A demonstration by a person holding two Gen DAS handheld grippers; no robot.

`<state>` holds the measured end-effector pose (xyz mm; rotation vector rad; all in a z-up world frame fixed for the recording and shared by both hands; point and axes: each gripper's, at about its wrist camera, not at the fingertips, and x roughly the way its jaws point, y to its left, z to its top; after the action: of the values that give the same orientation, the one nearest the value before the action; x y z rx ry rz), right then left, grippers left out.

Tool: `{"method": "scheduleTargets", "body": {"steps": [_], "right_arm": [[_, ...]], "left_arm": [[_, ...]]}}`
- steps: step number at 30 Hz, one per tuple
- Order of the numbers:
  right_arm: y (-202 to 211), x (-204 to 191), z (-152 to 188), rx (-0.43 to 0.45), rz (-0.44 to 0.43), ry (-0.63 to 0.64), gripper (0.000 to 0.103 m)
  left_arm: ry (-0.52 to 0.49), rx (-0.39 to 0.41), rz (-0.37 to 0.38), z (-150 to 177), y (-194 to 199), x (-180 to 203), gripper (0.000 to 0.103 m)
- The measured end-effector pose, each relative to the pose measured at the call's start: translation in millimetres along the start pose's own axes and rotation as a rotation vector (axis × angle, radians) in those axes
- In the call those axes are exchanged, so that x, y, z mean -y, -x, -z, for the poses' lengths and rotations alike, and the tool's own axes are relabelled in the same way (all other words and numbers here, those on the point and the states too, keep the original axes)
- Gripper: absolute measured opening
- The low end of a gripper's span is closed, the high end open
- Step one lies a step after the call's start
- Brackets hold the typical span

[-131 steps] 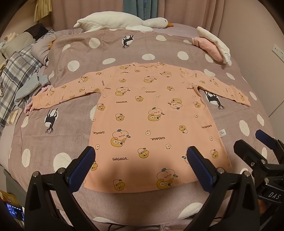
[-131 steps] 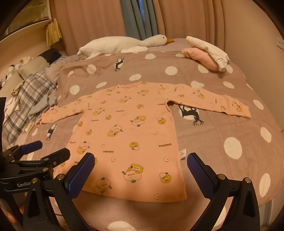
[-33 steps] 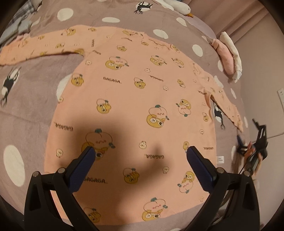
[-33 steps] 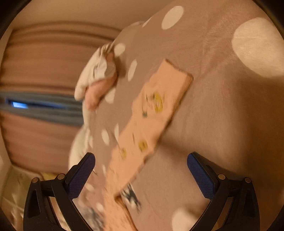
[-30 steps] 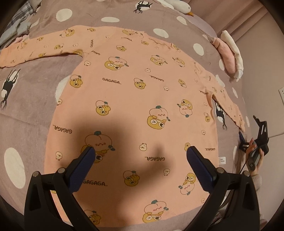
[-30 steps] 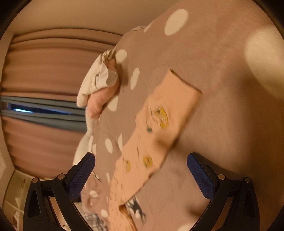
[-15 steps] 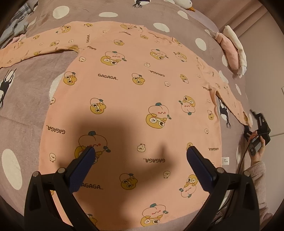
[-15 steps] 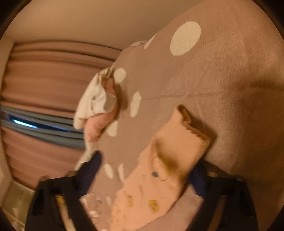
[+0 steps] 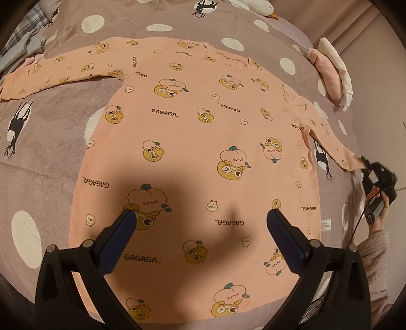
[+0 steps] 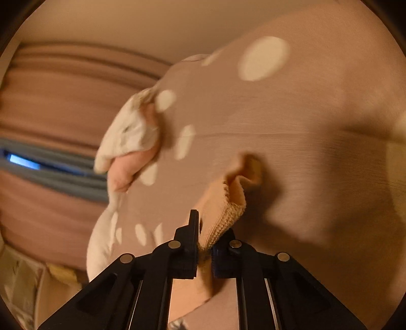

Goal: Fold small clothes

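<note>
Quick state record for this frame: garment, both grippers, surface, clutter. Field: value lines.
garment: peach long-sleeved shirt with cartoon prints, spread flat, unfolded
sleeve cuff: lifted off the blanket, pinched by the right gripper
left gripper: open, above the shirt's lower half, holding nothing
right gripper: shut on the cuff; also seen at the right edge of the left wrist view
surface: grey-brown blanket with white dots
clutter: pink and white clothes beyond the right sleeve; goose plush at top
</note>
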<state>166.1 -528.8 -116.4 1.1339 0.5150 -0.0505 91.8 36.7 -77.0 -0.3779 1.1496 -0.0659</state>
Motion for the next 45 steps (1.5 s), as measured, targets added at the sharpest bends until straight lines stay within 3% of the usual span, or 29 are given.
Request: {"method": "scheduleTargets", "body": {"steps": [5,9,17,23,29,32,39,40,43,44,45], "right_arm": [[-3,-85,22,-0.068,-0.009,0.237,0.010],[-13,-152,58,-0.131,-0.014,0.419,0.010],[-50,-278,172,-0.251,-0.069,0.744,0.010],[-78,-327,250,-0.341,-0.106,0.921,0.010],[-110,-341,338,-0.395,-0.059,1.097,0.010],[-121,-338,380,-0.379,-0.009,1.209,0.010],[-156,-321,445,-0.358,0.124,1.385,0.010],[-165,-314,455,-0.381,0.160,1.424,0.012],[-181,-300,470,-0.476,0.226,1.458,0.039],[-181,-295,470,-0.529,0.198,1.437,0.047],[-179,-293,470,-0.567,0.154,1.412,0.047]], "left_arm": [[0.017,0.030,0.006,1,9,-11,0.103],[0.035,0.068,0.021,-4,18,-25,0.103],[0.121,0.132,0.073,-7,45,-69,0.103],[0.196,0.145,0.049,6,56,-114,0.103],[0.239,0.147,0.034,9,60,-139,0.103],[0.248,0.145,0.028,10,60,-146,0.103],[0.267,0.136,0.012,11,57,-158,0.103],[0.273,0.135,0.010,11,57,-160,0.103],[0.286,0.134,-0.001,11,55,-166,0.103],[0.288,0.132,-0.002,11,55,-167,0.103],[0.291,0.130,-0.002,10,54,-168,0.103]]}}
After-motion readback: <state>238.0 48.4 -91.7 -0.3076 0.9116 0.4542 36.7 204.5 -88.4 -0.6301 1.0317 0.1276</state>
